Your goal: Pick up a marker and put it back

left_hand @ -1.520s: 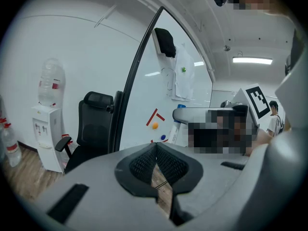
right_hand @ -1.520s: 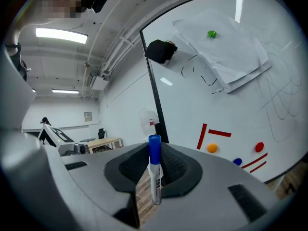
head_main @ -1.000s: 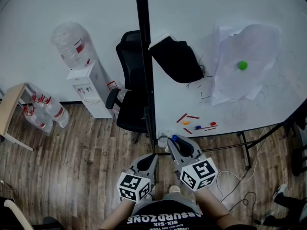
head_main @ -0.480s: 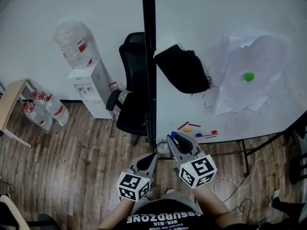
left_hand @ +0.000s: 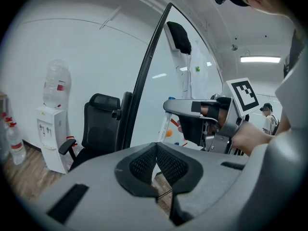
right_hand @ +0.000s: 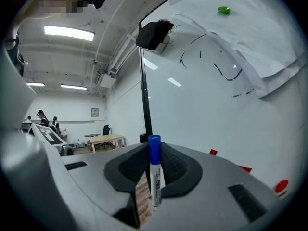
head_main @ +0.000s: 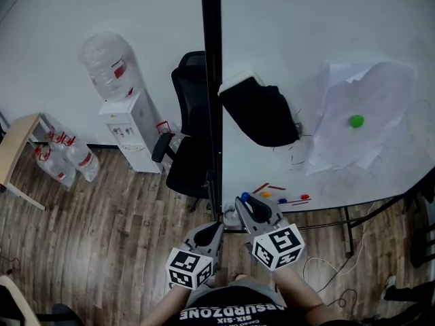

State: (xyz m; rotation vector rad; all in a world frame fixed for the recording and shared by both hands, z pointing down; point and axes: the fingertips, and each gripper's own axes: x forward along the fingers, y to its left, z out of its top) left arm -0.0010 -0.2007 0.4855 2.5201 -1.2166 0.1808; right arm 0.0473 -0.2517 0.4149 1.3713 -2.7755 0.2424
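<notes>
Task thing: marker (right_hand: 155, 174) with a blue cap, upright and cap up, between the pads of the right hand-held gripper (right_hand: 154, 152); in front of the whiteboard (head_main: 326, 46), near its lower left corner, apart from its surface.
Right side: right hand-held gripper clamped on the marker barrel, pointing roughly level at the whiteboard.
Left side: left hand-held gripper (left_hand: 156, 150) with pads pressed together and nothing between them; just beside the right one and slightly behind it, tipped a little downward.
Containers: 1 large clear jug (head_main: 107, 65), neck down, on the white water dispenser (head_main: 132, 131); fill level not discernible. More jugs with red labels (head_main: 64, 156) on the wooden floor (head_main: 115, 229) beside it.
Whiteboard: paper sheet (head_main: 380, 94) held near the right edge by 1 green magnet (head_main: 356, 121); black cloth (head_main: 262, 114) hanging by the left edge; orange magnet (head_main: 266, 195), blue magnet (head_main: 282, 200) and red magnet (head_main: 304, 197) along the lower edge.
Writing: "ABSURDZONE" and "SIX-SIX" on the shirt (head_main: 231, 311), upside down in the head view; print on the marker barrel too small to read.
</notes>
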